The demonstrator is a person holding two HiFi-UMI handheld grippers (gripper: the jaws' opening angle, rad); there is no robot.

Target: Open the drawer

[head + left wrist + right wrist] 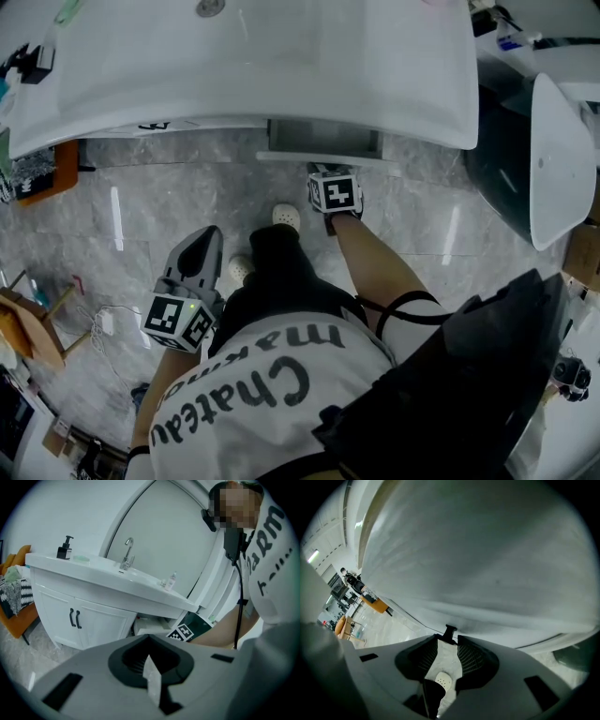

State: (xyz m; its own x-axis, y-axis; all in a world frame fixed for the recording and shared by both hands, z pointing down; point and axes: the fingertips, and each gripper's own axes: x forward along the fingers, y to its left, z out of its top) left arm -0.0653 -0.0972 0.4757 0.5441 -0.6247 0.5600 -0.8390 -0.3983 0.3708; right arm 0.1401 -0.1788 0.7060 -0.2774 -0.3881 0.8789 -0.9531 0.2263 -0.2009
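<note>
Below the white vanity top [281, 66] the drawer [323, 141] stands a little way out, its grey inside showing. My right gripper [330, 169] reaches to the drawer's front edge, marker cube up. In the right gripper view the white drawer front [478, 564] fills the picture. My right gripper [449, 638] has its tips on either side of the small black handle [450, 631] and is shut on it. My left gripper [202, 248] hangs back over the floor, shut and empty. From the left gripper view the drawer [150, 629] shows beside the cabinet doors [75, 618].
A white toilet-like fixture [553, 159] stands at the right. An orange seat [52, 173] and a wooden stool [37, 319] are at the left. A tap [126, 555] and soap bottle [65, 548] stand on the vanity. The person's white shoes [286, 217] rest on grey marble floor [159, 206].
</note>
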